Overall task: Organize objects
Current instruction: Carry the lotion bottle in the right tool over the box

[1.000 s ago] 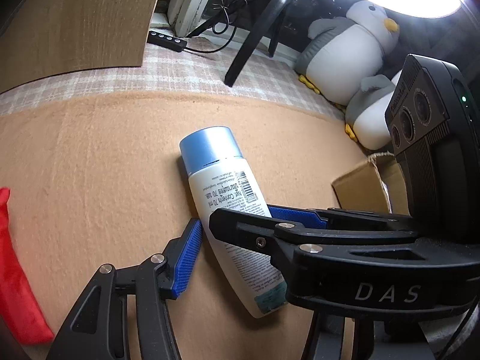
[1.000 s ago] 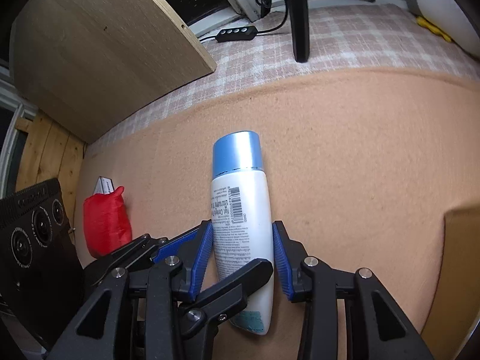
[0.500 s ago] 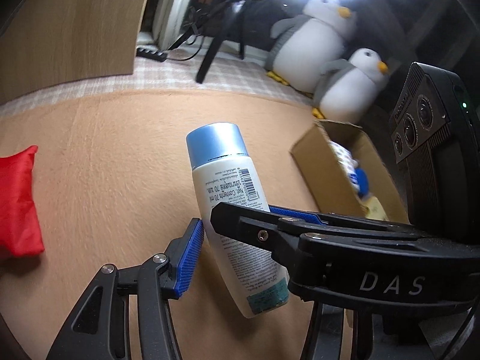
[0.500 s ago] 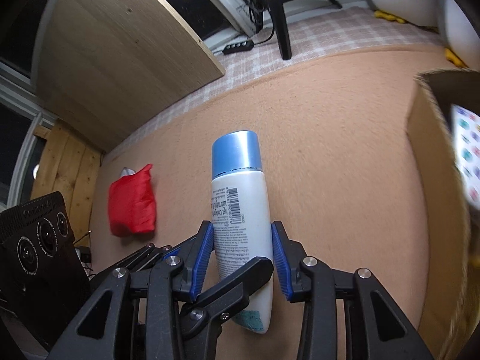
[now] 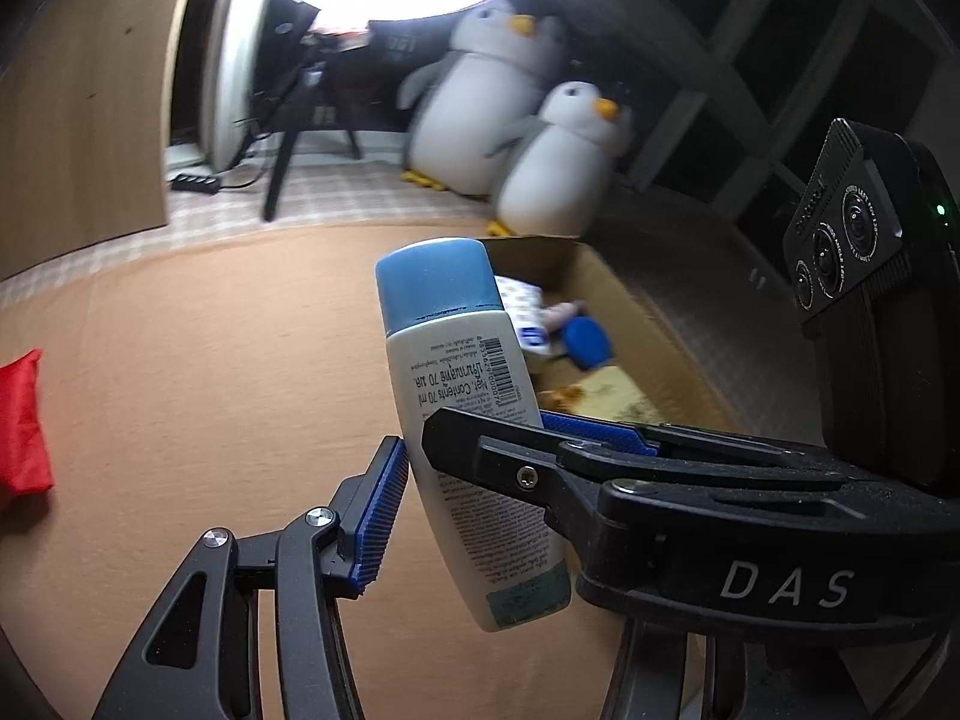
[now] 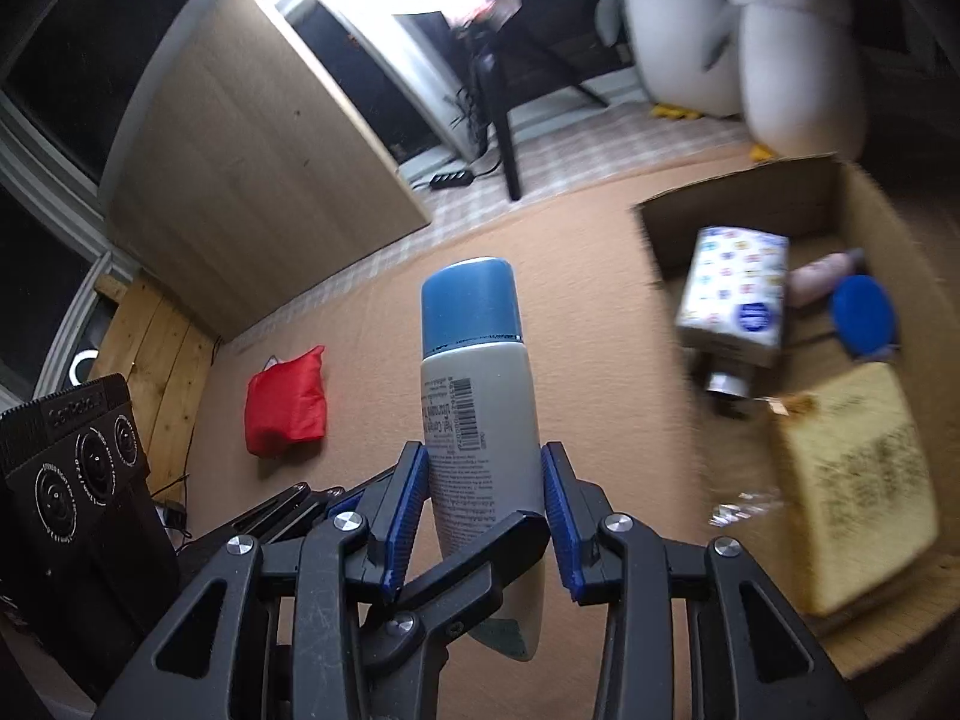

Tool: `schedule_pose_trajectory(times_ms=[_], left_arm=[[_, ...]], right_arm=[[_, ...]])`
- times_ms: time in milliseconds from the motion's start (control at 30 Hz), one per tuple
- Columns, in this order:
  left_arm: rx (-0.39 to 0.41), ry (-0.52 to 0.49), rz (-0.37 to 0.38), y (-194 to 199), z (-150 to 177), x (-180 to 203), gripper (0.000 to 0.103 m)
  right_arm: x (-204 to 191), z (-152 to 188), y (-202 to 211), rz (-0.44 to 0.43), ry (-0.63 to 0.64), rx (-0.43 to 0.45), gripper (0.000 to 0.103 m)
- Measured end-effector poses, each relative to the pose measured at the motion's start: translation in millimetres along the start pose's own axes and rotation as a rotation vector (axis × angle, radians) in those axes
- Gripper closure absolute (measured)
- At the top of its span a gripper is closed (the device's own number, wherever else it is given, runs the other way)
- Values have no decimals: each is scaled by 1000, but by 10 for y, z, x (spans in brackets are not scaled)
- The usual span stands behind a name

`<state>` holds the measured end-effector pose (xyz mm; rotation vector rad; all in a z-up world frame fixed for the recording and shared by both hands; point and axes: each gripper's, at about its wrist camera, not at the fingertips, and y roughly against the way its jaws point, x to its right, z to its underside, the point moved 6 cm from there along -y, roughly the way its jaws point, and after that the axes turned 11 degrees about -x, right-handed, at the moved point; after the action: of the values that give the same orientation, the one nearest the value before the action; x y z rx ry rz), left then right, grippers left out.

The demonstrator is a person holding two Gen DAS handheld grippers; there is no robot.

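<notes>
- Right wrist view: right gripper (image 6: 485,495) pinching the white bottle (image 6: 480,414) across its lower body, blue pads on both flanks.
- Left gripper (image 5: 474,450) clamped on the same bottle (image 5: 462,396) from the other side, one pad on each flank.
- Bottle carried clear of the tan mat (image 6: 360,312), beside the near edge of the cardboard box (image 6: 738,186).
- Long axis in line with the right gripper's fingers, blue cap (image 6: 471,306) pointing away from the camera, base towards the hands.
- Step judged: transfer to the box, mid-carry.
- Next move calls for travel over the box rim, then lowering into free space among the patterned pack (image 6: 735,294) and bread (image 6: 852,492), both grips loosened together.
- Red pouch (image 6: 288,402) left on the mat, apparently to be sorted later.
</notes>
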<state>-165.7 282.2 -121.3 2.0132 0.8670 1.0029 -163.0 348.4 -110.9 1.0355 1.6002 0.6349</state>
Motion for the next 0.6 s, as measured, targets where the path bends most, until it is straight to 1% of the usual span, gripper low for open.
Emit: schedule_pose_trajectory(times_ms=[200, 400, 600], left_arm=[[-7, -46, 42, -100, -35, 438, 48], [-23, -81, 65, -296, -89, 781, 48], [-50, -88, 80, -539, -140, 924, 48]], right_arm=[[308, 97, 328, 38, -29, 49, 68], [624, 125, 506, 63, -64, 74, 68], [895, 115, 549, 81, -97, 73, 68]])
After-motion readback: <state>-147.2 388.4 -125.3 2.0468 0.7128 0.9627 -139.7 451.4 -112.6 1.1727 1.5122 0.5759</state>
